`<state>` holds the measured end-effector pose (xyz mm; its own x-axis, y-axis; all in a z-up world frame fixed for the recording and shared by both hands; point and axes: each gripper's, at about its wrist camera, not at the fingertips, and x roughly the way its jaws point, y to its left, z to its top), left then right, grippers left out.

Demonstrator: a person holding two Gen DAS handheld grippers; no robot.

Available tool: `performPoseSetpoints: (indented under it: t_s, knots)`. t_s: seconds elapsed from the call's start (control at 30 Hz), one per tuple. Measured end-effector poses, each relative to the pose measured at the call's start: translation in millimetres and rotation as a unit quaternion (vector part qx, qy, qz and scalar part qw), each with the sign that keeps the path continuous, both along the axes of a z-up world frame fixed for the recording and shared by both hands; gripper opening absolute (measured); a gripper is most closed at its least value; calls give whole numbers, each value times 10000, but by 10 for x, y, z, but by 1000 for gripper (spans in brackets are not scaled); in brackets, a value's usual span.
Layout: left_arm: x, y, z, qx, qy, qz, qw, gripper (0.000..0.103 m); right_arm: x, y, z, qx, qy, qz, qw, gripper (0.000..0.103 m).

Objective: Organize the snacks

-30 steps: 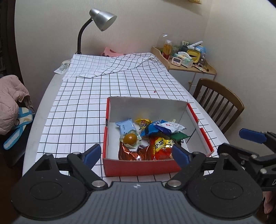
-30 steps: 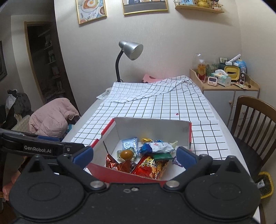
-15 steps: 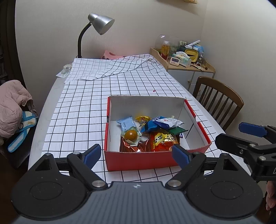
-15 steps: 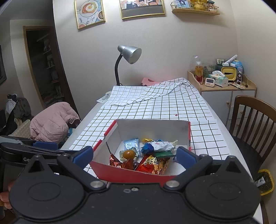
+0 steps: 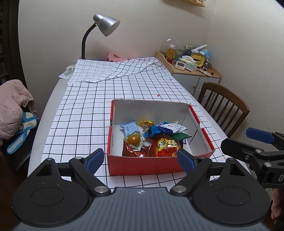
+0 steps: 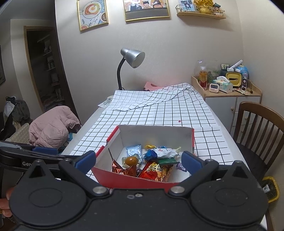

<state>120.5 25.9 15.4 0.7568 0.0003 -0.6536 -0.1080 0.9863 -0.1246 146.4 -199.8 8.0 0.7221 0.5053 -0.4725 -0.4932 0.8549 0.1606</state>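
Grippers [image 5: 140, 160] back; box [image 5: 142, 165] (crosswise)

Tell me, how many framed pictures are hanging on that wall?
2 in the right wrist view: a food picture upper left of the lamp, and a cartoon picture above it, its top cropped. More may hang out of frame.

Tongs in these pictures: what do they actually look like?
Both tongs, left and right, are matte black plastic with round pivot discs, silver screws and blue pads on the fingertips. White "Gen" lettering marks the left one's side. Bare fingers grip the handles; no cables show.
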Motion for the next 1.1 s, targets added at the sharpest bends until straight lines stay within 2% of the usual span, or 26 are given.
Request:
performPoseSetpoints:
  t_s: [0.37, 0.9, 1.1]
  knots:
    - [-74, -37, 54, -45, -96, -115, 9999, 89, -4, -24, -10, 28, 32, -237, 9997, 103]
    - [-182, -100, 144, -23, -280, -178, 9994, 89, -59, -36, 2, 106, -9, -261, 9996, 103]
    - [-180, -100, 137, -65, -231, -184, 9995, 89, -68, -39, -12, 93, 18, -281, 9996, 103]
